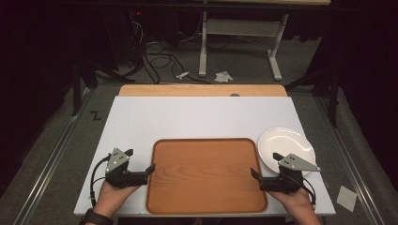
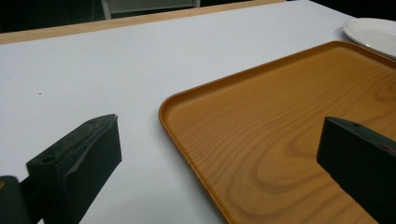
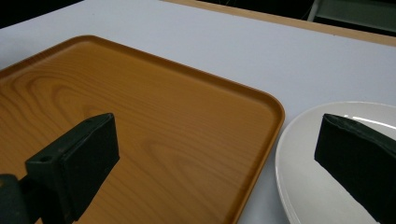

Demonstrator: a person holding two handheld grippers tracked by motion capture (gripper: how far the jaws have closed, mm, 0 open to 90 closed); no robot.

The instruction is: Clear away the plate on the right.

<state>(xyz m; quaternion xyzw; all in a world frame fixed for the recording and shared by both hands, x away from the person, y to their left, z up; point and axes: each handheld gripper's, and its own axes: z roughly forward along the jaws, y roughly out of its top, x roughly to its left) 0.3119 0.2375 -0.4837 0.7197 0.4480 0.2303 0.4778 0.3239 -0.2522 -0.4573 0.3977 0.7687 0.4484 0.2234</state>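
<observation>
A wood-grain tray lies flat at the front middle of the white tabletop, with nothing on it. A white plate rests just off the tray's far right corner. My left gripper sits at the tray's left edge, jaws wide apart. In the left gripper view the tray's rim runs between the jaws; one jaw is over the table, the other over the tray. My right gripper is at the tray's right edge, open. In the right gripper view it straddles the tray and the plate.
A strip of bare wooden tabletop shows behind the white surface. Beyond the table's far edge are floor cables and the white legs of another table. A metal rail runs along the floor at the left.
</observation>
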